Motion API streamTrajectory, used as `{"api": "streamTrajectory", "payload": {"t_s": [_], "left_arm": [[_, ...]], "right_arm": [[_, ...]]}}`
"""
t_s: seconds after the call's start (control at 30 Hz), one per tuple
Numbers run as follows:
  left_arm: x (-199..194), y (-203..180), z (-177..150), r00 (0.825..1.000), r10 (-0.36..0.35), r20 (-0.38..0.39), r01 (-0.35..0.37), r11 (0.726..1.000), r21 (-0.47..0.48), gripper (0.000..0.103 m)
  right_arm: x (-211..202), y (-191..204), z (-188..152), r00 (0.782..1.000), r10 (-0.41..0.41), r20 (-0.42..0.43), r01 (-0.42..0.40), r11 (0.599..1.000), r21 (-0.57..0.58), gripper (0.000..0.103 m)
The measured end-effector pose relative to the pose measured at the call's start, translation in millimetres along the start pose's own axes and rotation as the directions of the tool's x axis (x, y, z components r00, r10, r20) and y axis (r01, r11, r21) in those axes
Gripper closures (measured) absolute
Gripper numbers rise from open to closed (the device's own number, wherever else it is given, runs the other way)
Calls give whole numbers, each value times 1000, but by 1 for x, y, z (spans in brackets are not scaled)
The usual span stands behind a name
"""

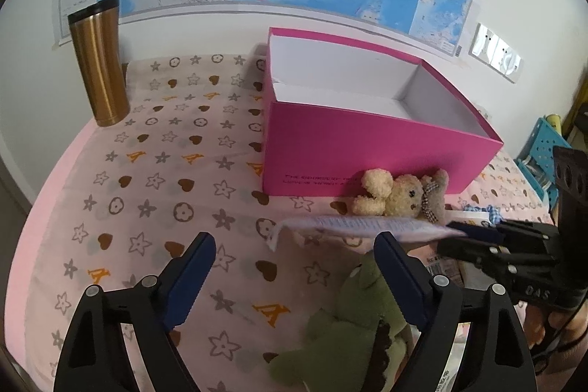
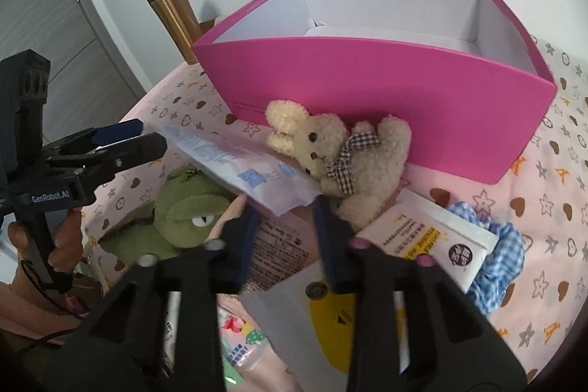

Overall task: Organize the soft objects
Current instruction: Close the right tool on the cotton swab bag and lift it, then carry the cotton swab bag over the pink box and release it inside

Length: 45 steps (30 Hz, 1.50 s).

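Observation:
An open pink box (image 1: 367, 149) (image 2: 386, 87) with a white inside stands on the patterned cloth. A cream teddy bear (image 1: 400, 195) (image 2: 341, 164) lies against its front wall. A green plush frog (image 1: 352, 318) (image 2: 183, 212) lies nearer me. My right gripper (image 2: 284, 208) (image 1: 459, 230) is shut on a flat soft white and blue packet (image 1: 352, 225) (image 2: 239, 168) and holds it above the cloth in front of the bear. My left gripper (image 1: 294, 245) (image 2: 147, 131) is open and empty, left of the packet and above the frog.
A gold tumbler (image 1: 97, 61) (image 2: 176, 17) stands at the back left. A blue checked scrunchie (image 2: 496, 245), a white and yellow sachet (image 2: 433, 237) and other flat packets (image 2: 286, 252) lie by my right gripper. A map hangs on the wall behind.

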<state>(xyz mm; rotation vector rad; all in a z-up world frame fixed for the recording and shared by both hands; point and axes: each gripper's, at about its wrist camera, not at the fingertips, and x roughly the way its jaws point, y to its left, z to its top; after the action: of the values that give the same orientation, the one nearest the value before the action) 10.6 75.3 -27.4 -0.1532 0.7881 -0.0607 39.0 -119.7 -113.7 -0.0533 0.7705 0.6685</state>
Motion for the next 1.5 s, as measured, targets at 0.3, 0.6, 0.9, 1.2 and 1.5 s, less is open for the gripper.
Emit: {"api": "streamTrajectory", "payload": {"t_s": [0.3,0.6,0.9,1.2,1.5], "left_arm": [[4,-1,-9,999,-32,-32,33,999,20,13],[10,3,11,999,-39,32,37,997,66,14],[42,6,17,993,-105,-44,111,983,150,35],[46,2,13,989,-132,-72,142,978,151,54],[6,-5,27,979,-203,-23,204,968,146,54]], "right_arm": [[-4,-4,10,1000,9,5,-9,1000,11,77],[-5,-3,16,1000,17,20,-17,1000,4,89],[-2,-14,29,998,35,43,-36,999,37,90],[7,-9,33,1000,-1,16,1,1000,3,92],[-20,-3,42,998,45,54,-44,999,-28,92]]}}
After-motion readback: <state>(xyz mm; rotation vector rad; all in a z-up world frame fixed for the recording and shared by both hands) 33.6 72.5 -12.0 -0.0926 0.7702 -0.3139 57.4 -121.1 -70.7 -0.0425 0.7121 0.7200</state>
